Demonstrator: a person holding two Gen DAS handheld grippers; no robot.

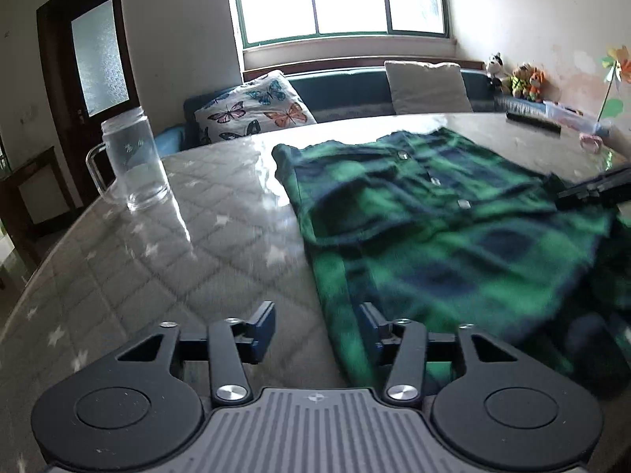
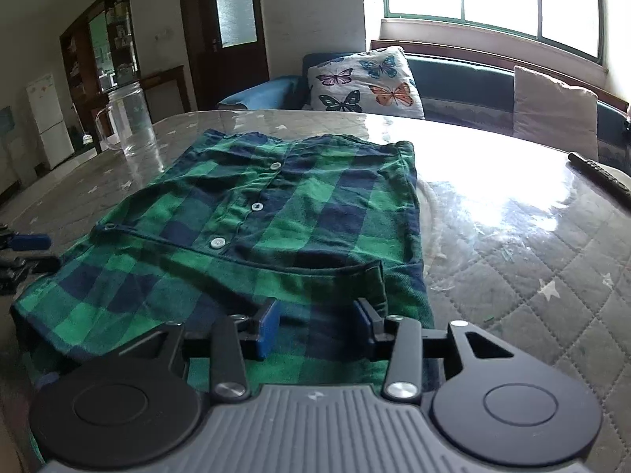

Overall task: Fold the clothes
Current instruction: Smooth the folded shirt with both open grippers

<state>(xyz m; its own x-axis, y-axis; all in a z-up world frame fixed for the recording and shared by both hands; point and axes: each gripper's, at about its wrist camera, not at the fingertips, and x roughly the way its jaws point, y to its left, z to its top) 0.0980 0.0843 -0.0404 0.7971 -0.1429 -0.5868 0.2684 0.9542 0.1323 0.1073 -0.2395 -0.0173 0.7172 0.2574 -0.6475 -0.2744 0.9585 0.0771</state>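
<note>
A green and navy plaid shirt (image 1: 453,228) lies folded on the round table, button placket up; it also shows in the right wrist view (image 2: 284,213). My left gripper (image 1: 317,333) is open and empty, low over the shirt's left edge near the front. My right gripper (image 2: 317,325) is open and empty, just above the shirt's near end. The right gripper's fingers (image 1: 595,189) show at the right edge of the left wrist view. The left gripper's blue pad (image 2: 29,242) shows at the left edge of the right wrist view.
A clear glass mug (image 1: 132,161) stands left of the shirt on the quilted, plastic-covered table (image 1: 138,268). A black remote (image 2: 599,177) lies at the far right. A sofa with a butterfly cushion (image 2: 363,81) stands behind the table.
</note>
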